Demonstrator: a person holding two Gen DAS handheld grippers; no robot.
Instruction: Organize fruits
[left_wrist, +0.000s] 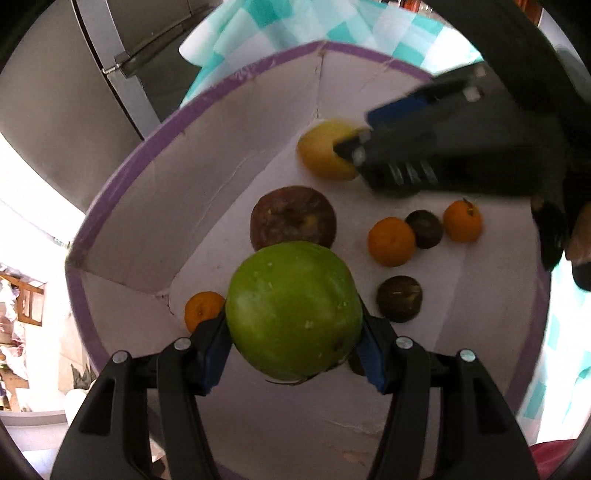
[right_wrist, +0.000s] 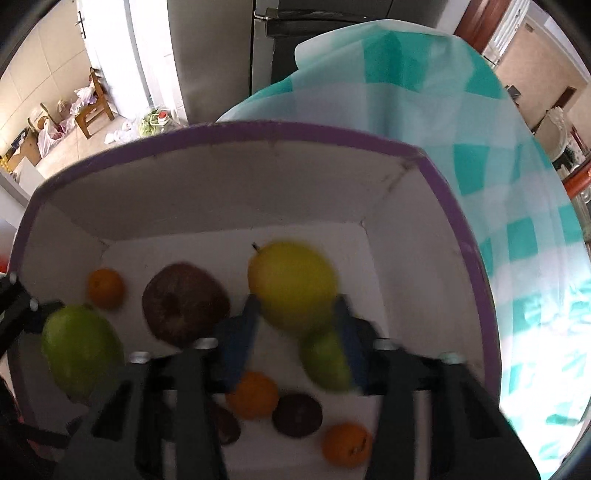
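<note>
Left tool (left_wrist: 293, 345) grips the green fruit (left_wrist: 293, 310) above the box (left_wrist: 236, 79); right tool (right_wrist: 295, 325), at its 1 o'clock, clamps the yellow fruit (right_wrist: 291, 284)

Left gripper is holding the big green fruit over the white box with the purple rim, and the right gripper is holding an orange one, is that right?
Not quite. The right gripper holds a yellow fruit, not an orange one; the right wrist view shows it between the blue pads. The rest stands: the left gripper holds the big green fruit over the white box with the purple rim.
</note>
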